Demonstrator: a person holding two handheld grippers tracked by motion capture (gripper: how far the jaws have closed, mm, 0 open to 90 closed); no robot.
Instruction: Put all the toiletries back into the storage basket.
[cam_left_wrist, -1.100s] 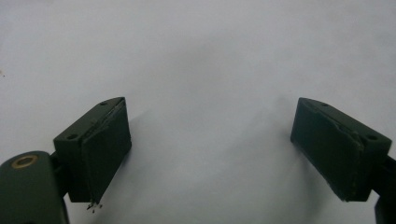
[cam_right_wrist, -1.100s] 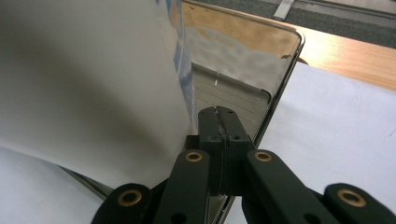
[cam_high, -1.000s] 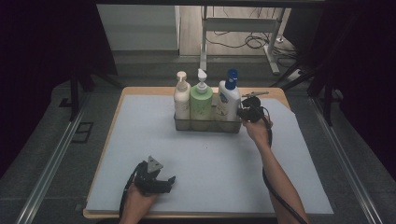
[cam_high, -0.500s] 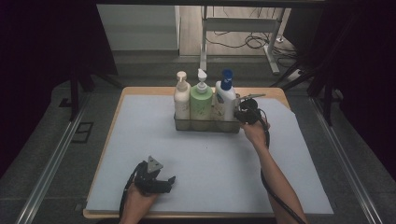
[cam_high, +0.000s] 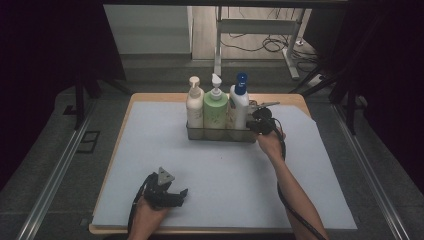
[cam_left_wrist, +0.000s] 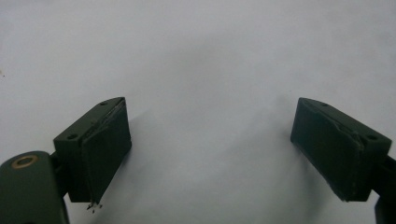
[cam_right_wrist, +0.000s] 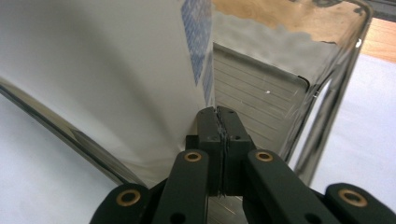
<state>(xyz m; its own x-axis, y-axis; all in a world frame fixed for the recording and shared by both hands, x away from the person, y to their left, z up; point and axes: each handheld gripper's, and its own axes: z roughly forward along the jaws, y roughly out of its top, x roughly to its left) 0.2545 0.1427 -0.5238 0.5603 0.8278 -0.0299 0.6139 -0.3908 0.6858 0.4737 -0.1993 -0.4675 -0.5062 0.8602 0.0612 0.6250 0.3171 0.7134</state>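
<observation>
This looked like a lab or test studio: dark curtains (cam_high: 45, 75) hung round the bench (cam_high: 150, 97), and beyond the right tool (cam_high: 260, 122) loose cables (cam_high: 260, 45) lay on the floor by a metal stand (cam_high: 218, 45).

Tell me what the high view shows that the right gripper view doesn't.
High view alone: three bottles in a row, cream, green and white, the left gripper near the table's front edge, and both forearms. Right gripper view alone: the right gripper with jaws shut, tips against the caddy's clear wall, and blue print on the white bottle. Shared: white bottle, caddy, grey mat.
</observation>
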